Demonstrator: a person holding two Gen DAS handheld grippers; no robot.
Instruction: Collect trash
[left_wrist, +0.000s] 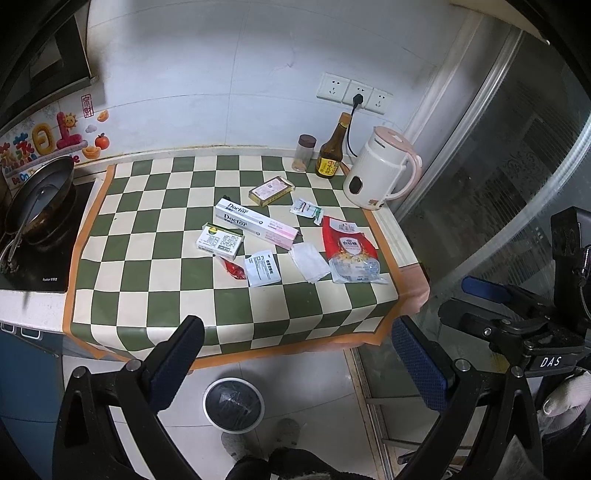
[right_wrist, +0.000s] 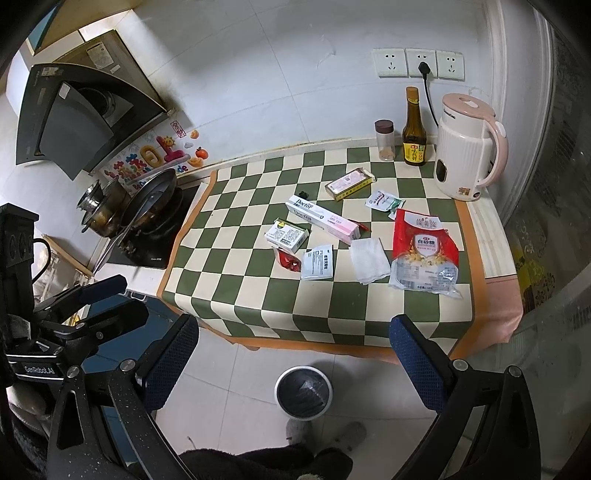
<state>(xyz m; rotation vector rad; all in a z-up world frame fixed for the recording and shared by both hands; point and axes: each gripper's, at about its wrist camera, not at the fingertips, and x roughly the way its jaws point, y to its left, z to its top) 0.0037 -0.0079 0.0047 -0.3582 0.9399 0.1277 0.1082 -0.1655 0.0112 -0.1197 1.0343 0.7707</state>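
We see a kitchen bench (left_wrist: 110, 295) covered by a green and cream checkered cloth, viewed from above and in front. At far left a dark wok (left_wrist: 40, 199) sits on a black cooktop. The trash lies scattered near the middle of the cloth: a small white and green box (left_wrist: 220, 242), with a red wrapper (left_wrist: 233, 268) just beside its near corner, then a long toothpaste box (left_wrist: 255, 224) lying diagonally, a pale blue sachet (left_wrist: 261, 272), a yellow-edged box (left_wrist: 271, 189) farther back, a folded white tissue (left_wrist: 309, 262), a small green and white sachet (left_wrist: 306, 208), and a red and clear sugar bag (left_wrist: 351, 251) at the right. Along the back wall stand a spice jar (left_wrist: 305, 153), a brown sauce bottle (left_wrist: 331, 151) and a white and pink kettle (left_wrist: 382, 168). On the floor below the bench edge is a round white bin (left_wrist: 233, 404) with a dark liner. Our left claw (left_wrist: 295, 369) and right claw (right_wrist: 293, 363) both hang in front of the bench, released wide, holding nothing, well apart from the trash.
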